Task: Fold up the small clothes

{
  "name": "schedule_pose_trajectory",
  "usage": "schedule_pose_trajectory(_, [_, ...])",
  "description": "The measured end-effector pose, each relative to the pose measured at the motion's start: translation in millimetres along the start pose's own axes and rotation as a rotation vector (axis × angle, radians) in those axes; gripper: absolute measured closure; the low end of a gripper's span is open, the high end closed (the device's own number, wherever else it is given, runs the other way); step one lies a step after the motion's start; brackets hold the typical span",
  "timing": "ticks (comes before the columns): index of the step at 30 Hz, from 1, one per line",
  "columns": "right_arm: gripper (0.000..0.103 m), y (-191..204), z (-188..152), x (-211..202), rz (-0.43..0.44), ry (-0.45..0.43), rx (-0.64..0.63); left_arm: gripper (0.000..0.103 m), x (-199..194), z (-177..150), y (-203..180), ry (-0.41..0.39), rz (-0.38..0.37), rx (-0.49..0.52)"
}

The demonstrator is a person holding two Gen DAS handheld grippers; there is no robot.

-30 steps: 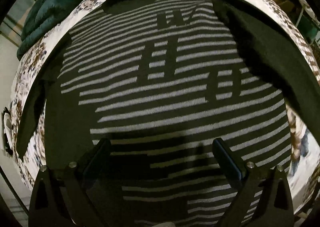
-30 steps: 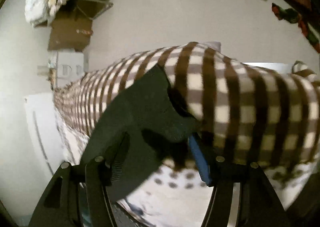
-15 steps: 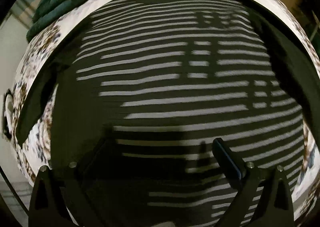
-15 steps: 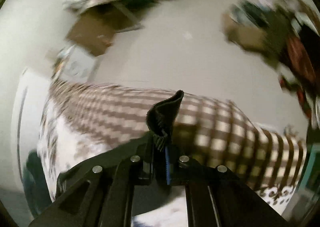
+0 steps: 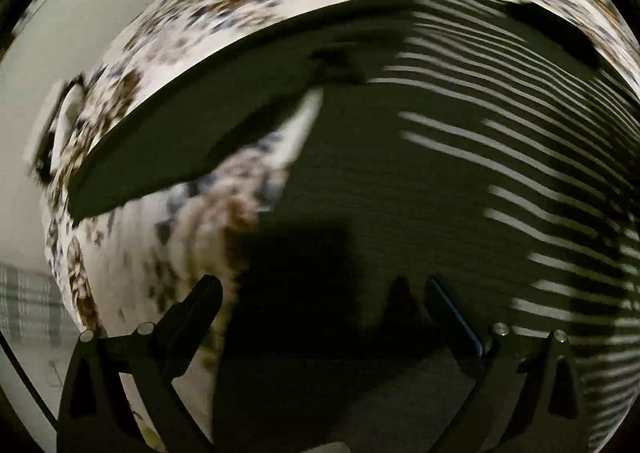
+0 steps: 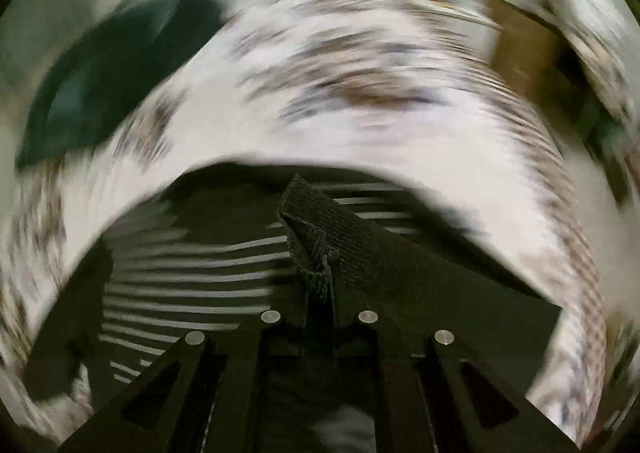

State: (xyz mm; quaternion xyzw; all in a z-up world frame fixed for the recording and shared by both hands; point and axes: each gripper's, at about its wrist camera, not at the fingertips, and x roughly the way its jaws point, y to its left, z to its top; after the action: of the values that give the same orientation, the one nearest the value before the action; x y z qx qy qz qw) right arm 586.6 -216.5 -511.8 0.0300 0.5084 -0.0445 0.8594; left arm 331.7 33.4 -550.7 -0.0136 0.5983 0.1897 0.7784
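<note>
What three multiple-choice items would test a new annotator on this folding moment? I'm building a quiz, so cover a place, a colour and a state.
1. Where does the striped sweater lie?
A. On a floral bedspread
B. On a bare wooden floor
C. In a laundry basket

2. What colours are the sweater's stripes?
A. Red and yellow
B. Dark and white
C. Blue and green

3. How do the two grippers stand?
A. Both open
B. Left shut on cloth, right open
C. Left open, right shut on a dark sleeve

Answers:
1. A: the floral bedspread shows around the sweater's edges.
2. B: thin white lines cross dark knit in both views.
3. C: the left gripper has its fingers spread wide over the cloth with nothing between them, while the right gripper has its fingers together with the dark sleeve standing up from between them.
</note>
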Motion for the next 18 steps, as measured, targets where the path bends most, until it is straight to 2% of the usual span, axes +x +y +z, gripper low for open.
schedule_pose_trajectory(3, [0.095, 128, -5, 47, 0.005, 0.033, -0.210, 0.000, 14, 3, 32, 0.009, 0.016, -0.051])
schedule_pose_trajectory(5, [0.095, 207, -21, 55, 0.058, 0.029, -0.332, 0.000, 21, 4, 48, 0.013, 0.025, -0.070])
schedule_pose_trajectory(8, [0.095, 275, -53, 52, 0.109, 0.008, -0.478, 0.000, 33, 7, 69, 0.020, 0.029, -0.090])
schedule_pose_trajectory(10, [0.095, 310, -73, 55, 0.108, 0.017, -0.561, 0.000, 40, 9, 79, 0.026, 0.027, -0.097])
schedule_pose_trajectory(12, [0.094, 321, -86, 59, 0.077, 0.032, -0.583, 0.000, 43, 11, 87, 0.029, 0.022, -0.106])
schedule_pose_trajectory(14, [0.087, 314, -87, 62, 0.105, 0.077, -0.554, 0.000, 44, 14, 95, 0.028, 0.009, -0.117])
schedule_pose_trajectory(16, [0.060, 285, -80, 54, 0.173, 0.144, -0.471, 0.000, 42, 16, 103, 0.023, -0.004, -0.123])
schedule_pose_trajectory(17, [0.040, 267, -76, 45, 0.225, 0.169, -0.412, 0.000, 41, 17, 110, 0.021, -0.012, -0.126])
schedule_pose_trajectory(18, [0.034, 247, -72, 35, 0.287, 0.186, -0.340, 0.000, 39, 17, 116, 0.018, -0.018, -0.130])
